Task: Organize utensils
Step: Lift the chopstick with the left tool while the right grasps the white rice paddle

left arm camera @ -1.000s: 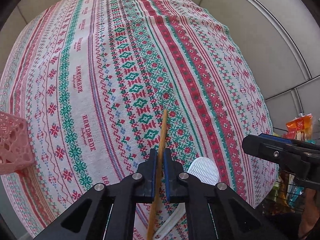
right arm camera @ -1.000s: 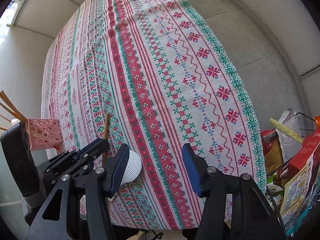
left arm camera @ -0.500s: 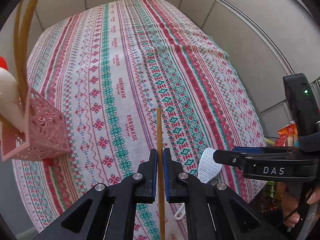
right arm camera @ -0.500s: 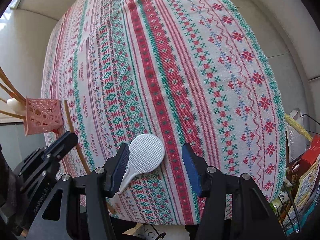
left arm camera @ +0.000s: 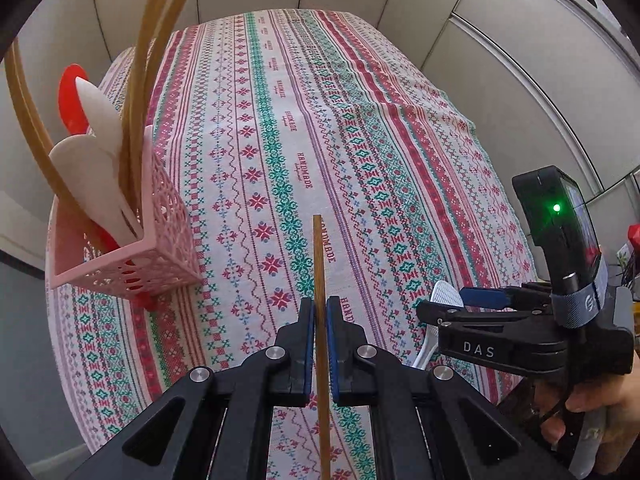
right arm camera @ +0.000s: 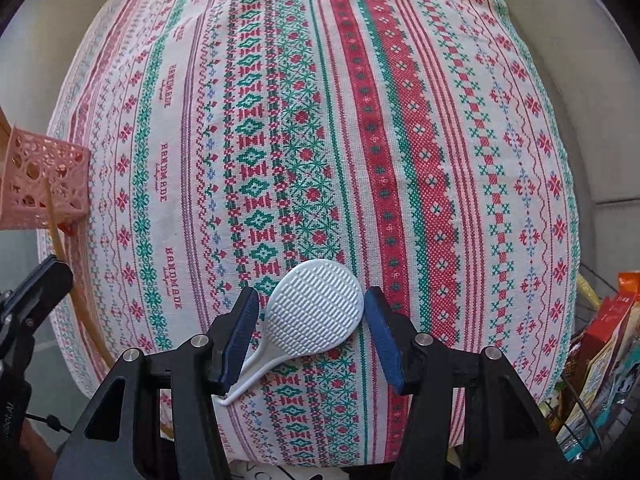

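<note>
The left gripper (left arm camera: 319, 312) is squeezed tight on a thin wooden chopstick (left arm camera: 318, 264). The stick stands up between its two blue pads (left arm camera: 307, 328) and pokes out past them, above the striped tablecloth (left arm camera: 360, 160).

To the left of it, on the near left part of the table, sits a pink basket (left arm camera: 132, 256) with little holes in its walls. Inside the basket stand a white rice spoon (left arm camera: 98, 172), a red spoon (left arm camera: 72, 100) and more long wooden chopsticks (left arm camera: 140, 80) that lean out over the top.

The right gripper (right arm camera: 310, 330) points down at the table near the close edge. Its jaws are about half open and hold nothing. A white rice paddle (right arm camera: 314, 312) with a bumpy round head lies flat on the cloth between the two blue pads (right arm camera: 240, 336). The right pad looks just beside the head's edge, but I cannot tell if it touches. The paddle's thin handle runs back to the near left, under the left pad.

In the left wrist view a hand (left arm camera: 596, 408) holds the right gripper on the right side. Past the table's right edge are colourful snack packets (right arm camera: 604, 344).
</note>
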Demonstrator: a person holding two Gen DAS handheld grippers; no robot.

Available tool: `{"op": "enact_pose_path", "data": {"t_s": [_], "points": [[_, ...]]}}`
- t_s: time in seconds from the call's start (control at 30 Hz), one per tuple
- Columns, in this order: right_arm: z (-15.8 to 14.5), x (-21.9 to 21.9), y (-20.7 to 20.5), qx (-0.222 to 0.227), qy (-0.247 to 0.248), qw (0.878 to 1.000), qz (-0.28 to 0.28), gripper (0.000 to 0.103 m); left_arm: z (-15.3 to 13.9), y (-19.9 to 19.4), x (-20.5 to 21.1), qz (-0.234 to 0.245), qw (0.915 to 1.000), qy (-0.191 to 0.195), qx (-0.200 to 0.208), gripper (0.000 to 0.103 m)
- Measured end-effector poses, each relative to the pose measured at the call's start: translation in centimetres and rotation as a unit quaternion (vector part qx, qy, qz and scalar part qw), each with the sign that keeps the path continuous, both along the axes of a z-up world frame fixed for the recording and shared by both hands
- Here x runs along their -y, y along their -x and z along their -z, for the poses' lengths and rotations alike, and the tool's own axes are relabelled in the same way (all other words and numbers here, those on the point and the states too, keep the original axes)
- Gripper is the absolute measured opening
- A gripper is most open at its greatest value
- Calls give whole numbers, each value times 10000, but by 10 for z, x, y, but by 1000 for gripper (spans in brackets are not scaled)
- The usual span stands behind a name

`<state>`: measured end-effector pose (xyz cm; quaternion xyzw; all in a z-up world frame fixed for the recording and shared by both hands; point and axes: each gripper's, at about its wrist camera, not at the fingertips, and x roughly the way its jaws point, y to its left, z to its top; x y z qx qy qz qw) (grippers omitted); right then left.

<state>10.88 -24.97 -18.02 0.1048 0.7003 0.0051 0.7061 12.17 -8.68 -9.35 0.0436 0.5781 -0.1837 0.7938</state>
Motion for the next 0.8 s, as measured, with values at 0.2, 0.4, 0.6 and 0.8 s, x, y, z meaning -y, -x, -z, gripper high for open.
{"op": "enact_pose_path", "data": {"t_s": [0.2, 0.4, 0.6, 0.8], "points": [[-1, -22, -3, 47, -52, 9999, -124, 54, -5, 1, -8, -71, 9999, 37, 73, 6], [-10, -4, 1, 163, -479, 9987, 48, 54, -15, 2, -11, -150, 9996, 109, 201, 6], [-36, 17, 1, 527, -621, 9965, 205, 53, -51, 10, -19, -286, 9962, 314, 761, 6], [-76, 27, 11, 1203, -685, 9898, 322, 53, -100, 23, -41, -595, 9834, 589, 1612, 6]]}}
